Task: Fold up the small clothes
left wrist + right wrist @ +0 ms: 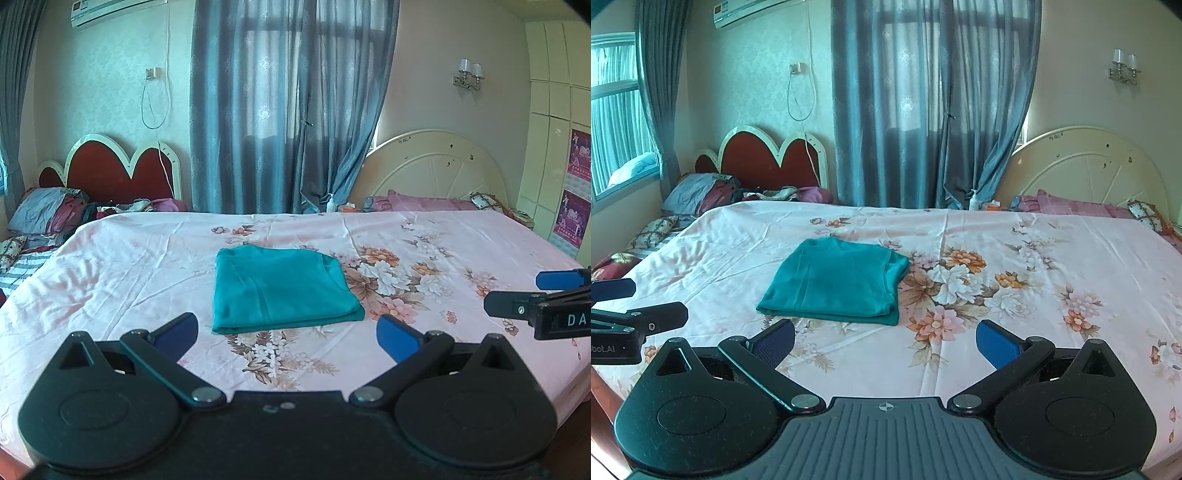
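A teal garment (pixel 282 290) lies folded into a neat rectangle on the pink floral bedsheet (pixel 110 280); it also shows in the right wrist view (pixel 836 282). My left gripper (pixel 287 334) is open and empty, held just above the sheet a little in front of the garment's near edge. My right gripper (pixel 885 341) is open and empty, in front of the garment and to its right. The right gripper's fingers (pixel 513 301) show at the right edge of the left wrist view. The left gripper's fingers (pixel 646 317) show at the left edge of the right wrist view.
The bed's near edge runs just below the grippers. Pillows and loose clothes (pixel 55 214) lie at the far left by a red headboard (pixel 110 173). A cream headboard (pixel 432 166), pink pillows (pixel 417 202) and a bottle (pixel 331 203) stand at the far side. Blue curtains (pixel 288 110) hang behind.
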`<state>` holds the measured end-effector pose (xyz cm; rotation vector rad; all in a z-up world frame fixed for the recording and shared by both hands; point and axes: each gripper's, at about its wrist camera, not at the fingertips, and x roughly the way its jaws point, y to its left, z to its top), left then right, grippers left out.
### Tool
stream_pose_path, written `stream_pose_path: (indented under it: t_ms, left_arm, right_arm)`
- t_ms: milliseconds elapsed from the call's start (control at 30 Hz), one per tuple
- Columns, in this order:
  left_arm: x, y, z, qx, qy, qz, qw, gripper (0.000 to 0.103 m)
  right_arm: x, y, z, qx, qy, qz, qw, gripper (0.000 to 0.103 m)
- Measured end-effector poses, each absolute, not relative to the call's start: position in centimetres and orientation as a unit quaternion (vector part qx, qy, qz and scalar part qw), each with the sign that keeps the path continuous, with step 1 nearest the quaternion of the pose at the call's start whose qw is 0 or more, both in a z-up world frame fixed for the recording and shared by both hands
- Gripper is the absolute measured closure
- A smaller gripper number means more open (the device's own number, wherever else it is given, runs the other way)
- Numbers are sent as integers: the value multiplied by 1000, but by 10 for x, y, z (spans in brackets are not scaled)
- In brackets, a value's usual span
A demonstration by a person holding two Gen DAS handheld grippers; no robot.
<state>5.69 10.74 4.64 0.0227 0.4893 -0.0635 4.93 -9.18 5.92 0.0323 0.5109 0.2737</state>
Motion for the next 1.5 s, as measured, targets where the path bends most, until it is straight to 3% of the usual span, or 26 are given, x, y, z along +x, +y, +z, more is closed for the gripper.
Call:
stream_pose_path:
  t_ms: [1500]
  left_arm:
    - [59, 110, 50, 28, 230, -54, 971, 0]
  right_arm:
    - [52, -95, 60, 13, 249, 134, 959, 0]
